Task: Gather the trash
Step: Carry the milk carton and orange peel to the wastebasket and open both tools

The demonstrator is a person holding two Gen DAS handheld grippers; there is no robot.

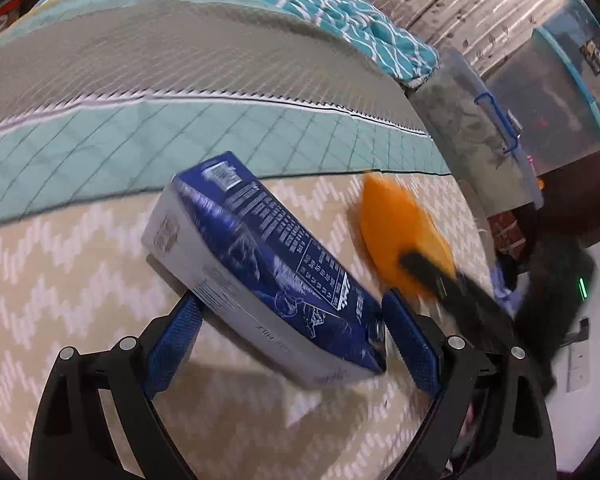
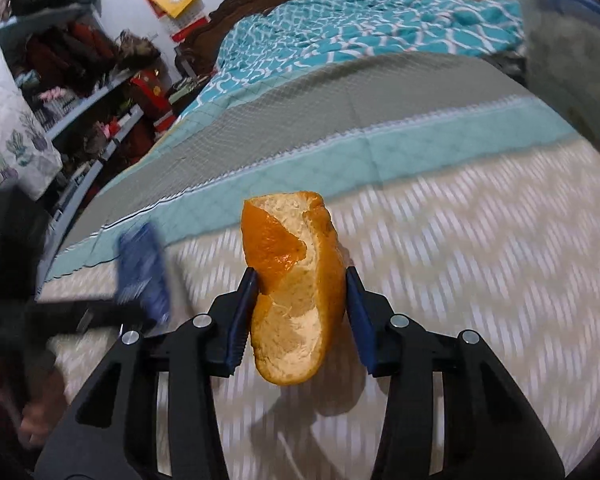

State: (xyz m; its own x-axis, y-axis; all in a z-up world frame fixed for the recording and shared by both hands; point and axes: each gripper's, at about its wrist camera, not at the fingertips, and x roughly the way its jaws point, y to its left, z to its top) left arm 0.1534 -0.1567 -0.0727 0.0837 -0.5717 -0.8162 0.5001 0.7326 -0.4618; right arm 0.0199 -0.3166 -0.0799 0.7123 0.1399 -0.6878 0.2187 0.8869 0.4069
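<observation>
1. Beneath both cameras I see a bed [image 1: 80, 264] covered by a beige quilt with a white zigzag pattern, banded further up in quilted teal and grey, with a rumpled turquoise-and-white blanket [image 2: 364, 28] beyond.
2. My left hand-held gripper [image 1: 288, 312] is clamped on a dark blue and white printed cardboard carton [image 1: 268, 268], its blue pads against the two ends; the carton is tilted and held above the quilt.
3. My right hand-held gripper [image 2: 300, 288] pinches a curled piece of orange peel [image 2: 296, 300], pale pith facing the camera, lifted off the quilt.
4. From the left wrist view, the peel sits just right of the carton.
5. Cluttered shelves [image 2: 96, 92] stand beside the bed.
</observation>
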